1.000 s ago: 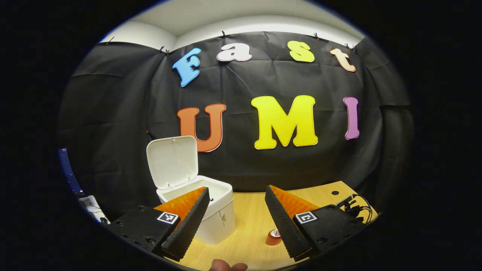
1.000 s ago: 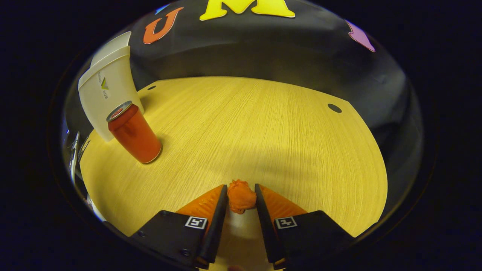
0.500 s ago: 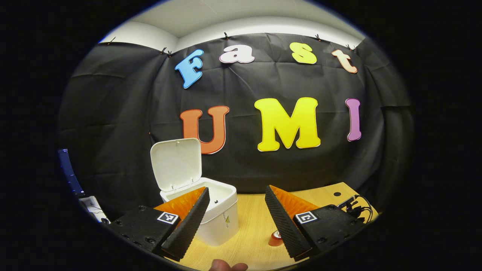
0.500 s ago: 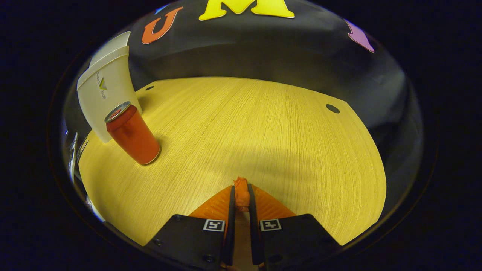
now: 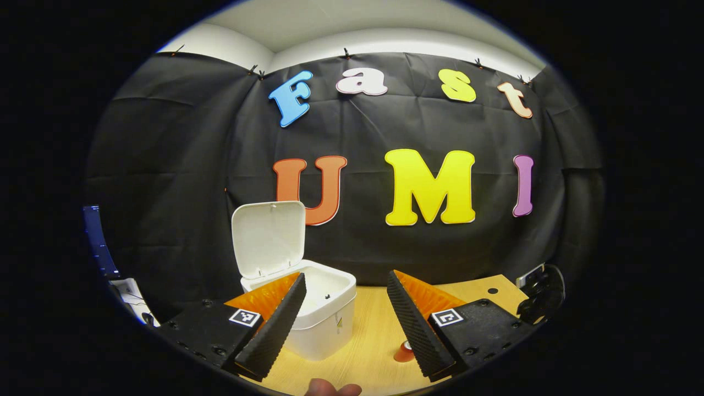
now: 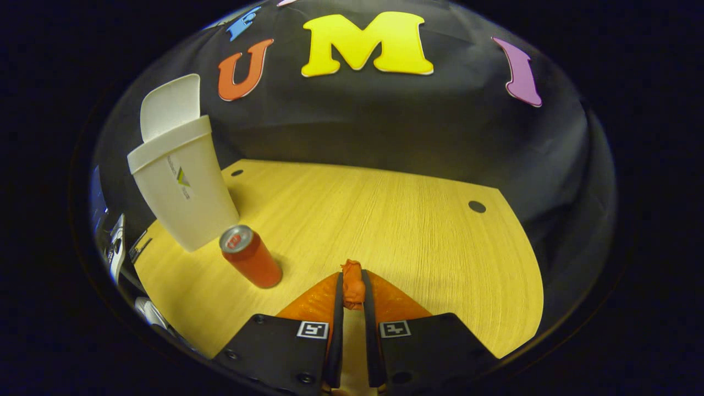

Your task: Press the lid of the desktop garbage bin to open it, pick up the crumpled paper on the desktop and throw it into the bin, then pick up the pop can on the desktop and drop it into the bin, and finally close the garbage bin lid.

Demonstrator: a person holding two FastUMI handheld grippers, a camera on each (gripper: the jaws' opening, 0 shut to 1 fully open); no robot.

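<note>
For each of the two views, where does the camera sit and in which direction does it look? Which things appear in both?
Left gripper view: rides the left gripper, jaws open, looking level at the booth wall and the open bin; a fingertip shows below.
Right gripper view: rides the right gripper, looking down over the table, jaws shut on the crumpled paper.
Shared: bin, pop can, table.

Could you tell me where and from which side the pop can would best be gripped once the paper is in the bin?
The pop can stands upright on the desk, just in front of the bin. I would probably take it across the middle of its round body, fingers level, coming from the open desk side away from the bin, since the wall there is bare.
</note>
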